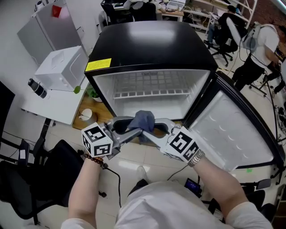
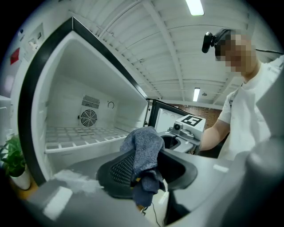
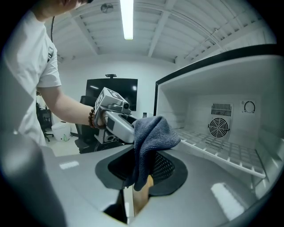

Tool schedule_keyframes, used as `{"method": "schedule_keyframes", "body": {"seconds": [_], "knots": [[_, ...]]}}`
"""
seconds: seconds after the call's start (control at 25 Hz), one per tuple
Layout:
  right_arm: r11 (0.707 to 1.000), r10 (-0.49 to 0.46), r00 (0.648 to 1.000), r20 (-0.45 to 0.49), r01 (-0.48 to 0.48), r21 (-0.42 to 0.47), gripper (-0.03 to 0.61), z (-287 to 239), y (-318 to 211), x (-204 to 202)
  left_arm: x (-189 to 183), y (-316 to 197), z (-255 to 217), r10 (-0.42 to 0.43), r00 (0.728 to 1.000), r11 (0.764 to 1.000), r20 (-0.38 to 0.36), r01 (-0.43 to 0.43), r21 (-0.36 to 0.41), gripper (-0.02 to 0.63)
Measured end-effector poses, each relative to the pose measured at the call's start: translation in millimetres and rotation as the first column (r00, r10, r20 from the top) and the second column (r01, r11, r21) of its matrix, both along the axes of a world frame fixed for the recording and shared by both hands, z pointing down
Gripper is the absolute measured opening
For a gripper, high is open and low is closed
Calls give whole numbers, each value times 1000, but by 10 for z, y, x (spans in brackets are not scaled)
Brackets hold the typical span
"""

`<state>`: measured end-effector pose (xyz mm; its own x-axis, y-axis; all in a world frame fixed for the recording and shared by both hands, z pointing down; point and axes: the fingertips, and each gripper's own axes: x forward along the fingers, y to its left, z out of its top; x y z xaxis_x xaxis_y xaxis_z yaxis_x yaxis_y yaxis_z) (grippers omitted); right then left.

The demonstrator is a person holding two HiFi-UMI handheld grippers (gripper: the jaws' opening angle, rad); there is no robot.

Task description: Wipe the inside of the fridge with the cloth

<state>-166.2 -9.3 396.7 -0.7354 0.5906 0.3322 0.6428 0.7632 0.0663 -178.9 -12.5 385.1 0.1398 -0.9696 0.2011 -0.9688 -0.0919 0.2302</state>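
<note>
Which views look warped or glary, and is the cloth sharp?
Head view: soft glare on the black top of the fridge, mild bending. Left gripper view: heavy fisheye, dark corners, ceiling light blown out, cloth sharp. Right gripper view: same fisheye, blown light, cloth sharp.

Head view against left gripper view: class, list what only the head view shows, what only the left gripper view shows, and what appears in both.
Only the head view: the fridge's black top with its yellow label.
Only the left gripper view: the round fan grille at the back of the interior, and the ceiling lights.
Both: the blue-grey cloth between the two grippers, the white wire shelf and the open door.
</note>
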Motion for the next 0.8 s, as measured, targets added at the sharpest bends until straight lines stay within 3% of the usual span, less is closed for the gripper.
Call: {"method": "schedule_keyframes", "body": {"seconds": [0.24,0.4,0.64,0.8], "knots": [[998,66,998,25,-66,10,77,114,-14,-263,-291,183,117,-146,989,989,37,147,-17,201],[995,96,995,27,-97,24,74,247,-3,-442,-506,367,198,-266,961,962,69,269,-36,201],[992,114,993,28,-116,43,74,515,103,-718,-883,683,324,-493,866,866,88,498,-46,194],[991,123,992,33,-125,51,74,697,206,-916,-1093,850,431,-592,799,798,109,599,-62,189]]}}
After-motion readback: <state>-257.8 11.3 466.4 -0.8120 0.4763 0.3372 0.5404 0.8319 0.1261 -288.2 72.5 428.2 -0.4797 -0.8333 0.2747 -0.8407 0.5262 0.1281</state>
